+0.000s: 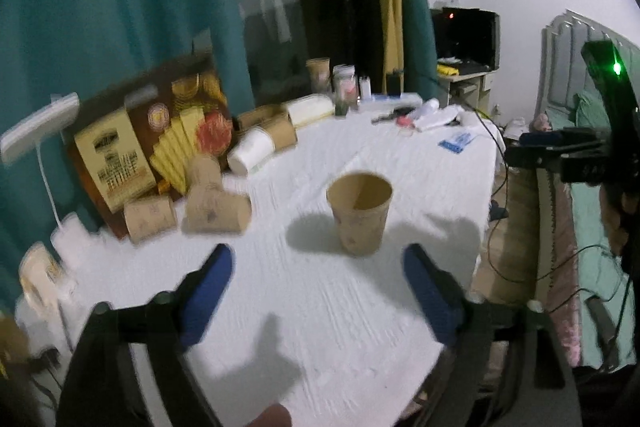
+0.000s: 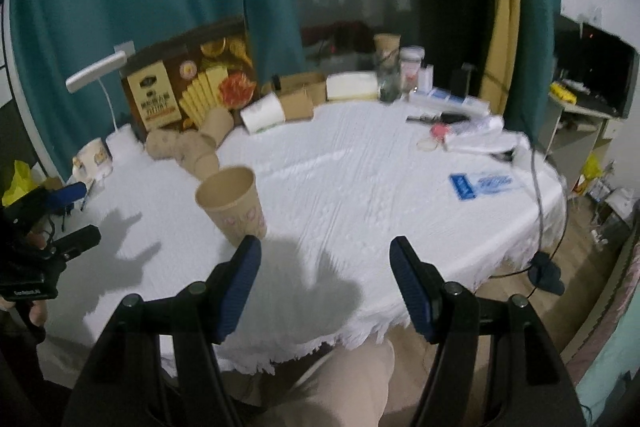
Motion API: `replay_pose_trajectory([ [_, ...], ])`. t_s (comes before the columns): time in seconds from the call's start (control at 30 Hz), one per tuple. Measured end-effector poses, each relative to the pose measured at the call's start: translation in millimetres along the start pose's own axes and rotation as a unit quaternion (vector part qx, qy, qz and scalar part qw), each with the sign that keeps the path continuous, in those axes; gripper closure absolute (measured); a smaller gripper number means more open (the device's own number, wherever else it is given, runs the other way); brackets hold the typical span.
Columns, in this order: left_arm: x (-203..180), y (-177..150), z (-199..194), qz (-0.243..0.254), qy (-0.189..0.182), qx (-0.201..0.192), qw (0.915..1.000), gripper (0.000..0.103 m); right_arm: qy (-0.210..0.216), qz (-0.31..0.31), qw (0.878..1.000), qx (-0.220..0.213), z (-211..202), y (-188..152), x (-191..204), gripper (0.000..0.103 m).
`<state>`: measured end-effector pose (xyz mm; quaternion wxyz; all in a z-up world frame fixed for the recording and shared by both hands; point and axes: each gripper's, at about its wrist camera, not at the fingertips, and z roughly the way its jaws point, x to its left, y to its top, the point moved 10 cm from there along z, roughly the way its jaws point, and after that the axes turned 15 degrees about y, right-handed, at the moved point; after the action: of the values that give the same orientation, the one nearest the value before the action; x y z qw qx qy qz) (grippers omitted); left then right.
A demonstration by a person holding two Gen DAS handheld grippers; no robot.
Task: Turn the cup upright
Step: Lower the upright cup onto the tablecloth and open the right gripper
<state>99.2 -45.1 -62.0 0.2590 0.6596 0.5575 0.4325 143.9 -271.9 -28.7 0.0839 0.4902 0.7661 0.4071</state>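
A tan paper cup (image 1: 360,215) stands upright, mouth up, on the white tablecloth (image 1: 320,307). It also shows in the right wrist view (image 2: 234,203). My left gripper (image 1: 318,263) is open and empty, a short way in front of the cup. My right gripper (image 2: 325,255) is open and empty, with the cup just beyond its left fingertip (image 2: 250,251). The right gripper shows at the right edge of the left wrist view (image 1: 592,155), and the left one at the left edge of the right wrist view (image 2: 60,215).
Several tan paper cups (image 1: 192,211) lie on their sides at the back left, near a picture box (image 1: 152,131) and white cup stack (image 1: 252,149). Jars (image 1: 346,87), boxes and small items line the far edge. A blue packet (image 2: 480,185) lies right. Cables hang off the table's right edge.
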Motion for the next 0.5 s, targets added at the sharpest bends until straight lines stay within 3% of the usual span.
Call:
replay_pose_trajectory([
  [0.2, 4, 39, -36, -0.012, -0.009, -0.075, 0.9971, 0.004, -0.01, -0.019, 0.999, -0.044, -39, 27, 15, 0.038],
  [0.5, 35, 75, -83, -0.071, -0.009, -0.164, 0.9839, 0.003, -0.005, -0.037, 0.992, -0.12, -87, 53, 48, 0.024],
])
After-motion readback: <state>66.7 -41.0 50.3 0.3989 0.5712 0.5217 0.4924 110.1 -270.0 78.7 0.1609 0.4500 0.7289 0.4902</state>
